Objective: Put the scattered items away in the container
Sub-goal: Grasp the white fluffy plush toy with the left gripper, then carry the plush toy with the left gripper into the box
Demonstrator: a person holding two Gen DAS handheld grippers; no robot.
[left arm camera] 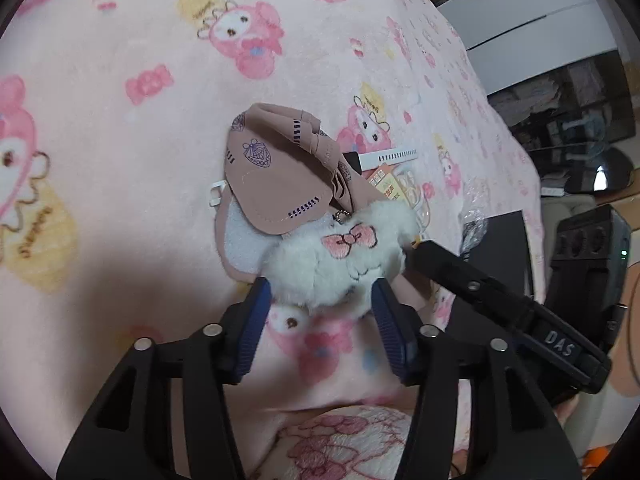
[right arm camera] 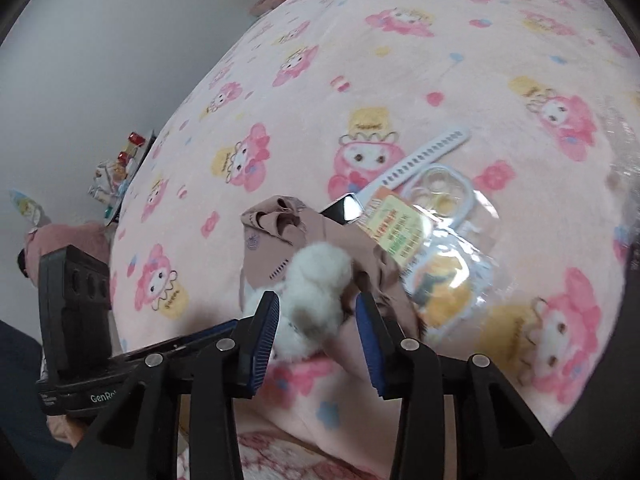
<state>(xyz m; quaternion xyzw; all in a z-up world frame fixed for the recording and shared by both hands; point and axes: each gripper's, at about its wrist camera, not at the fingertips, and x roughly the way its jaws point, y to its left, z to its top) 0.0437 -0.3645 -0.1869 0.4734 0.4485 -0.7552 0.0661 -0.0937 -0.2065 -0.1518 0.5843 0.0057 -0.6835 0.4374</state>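
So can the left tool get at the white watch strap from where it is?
Probably not directly: the fluffy white plush toy sits between the left tool pads, and the folded tan cloth lies across the way to the white watch strap.

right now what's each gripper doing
left gripper: closed on the white plush toy
right gripper: around the same toy, grip cannot be told

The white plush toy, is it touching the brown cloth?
Touching. In the left wrist view the white plush toy lies against the brown cloth, its fur overlapping the cloth's lower edge with no blanket showing between them.
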